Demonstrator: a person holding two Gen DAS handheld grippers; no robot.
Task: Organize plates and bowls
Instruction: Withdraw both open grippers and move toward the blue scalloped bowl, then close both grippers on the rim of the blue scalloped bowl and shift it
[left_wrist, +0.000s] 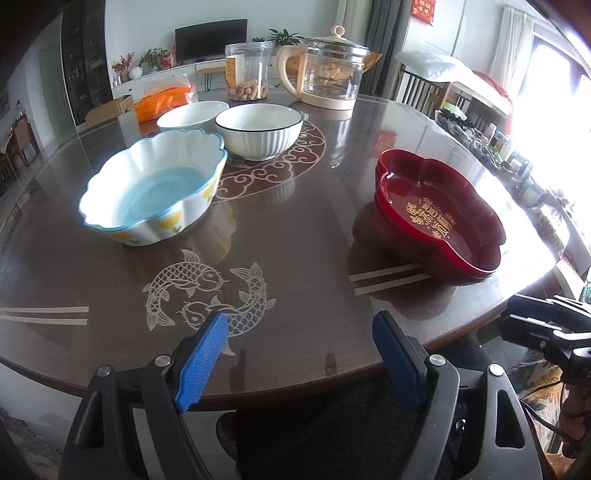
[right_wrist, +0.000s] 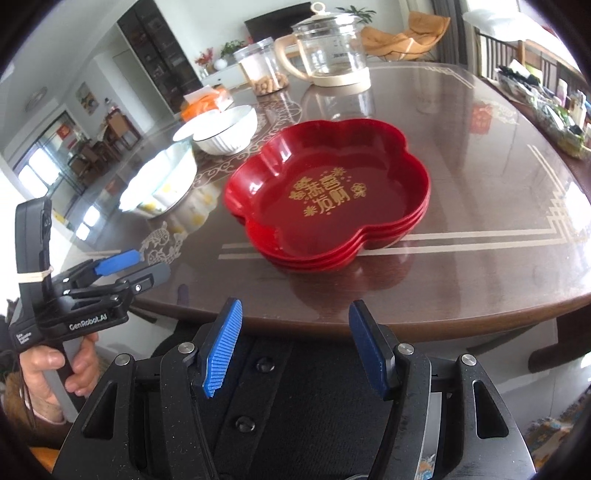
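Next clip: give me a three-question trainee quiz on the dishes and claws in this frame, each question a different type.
1. True or false: the left claw holds a bowl.
2. Multiple choice: the red plates are A) spread out singly, B) stacked, C) inside the scalloped bowl.
3. Short answer: what stands behind the ribbed white bowl, between the snack jar and the table edge?

Key: 1 false, both it and the right claw are open and empty. 2 B. 3 the glass kettle.
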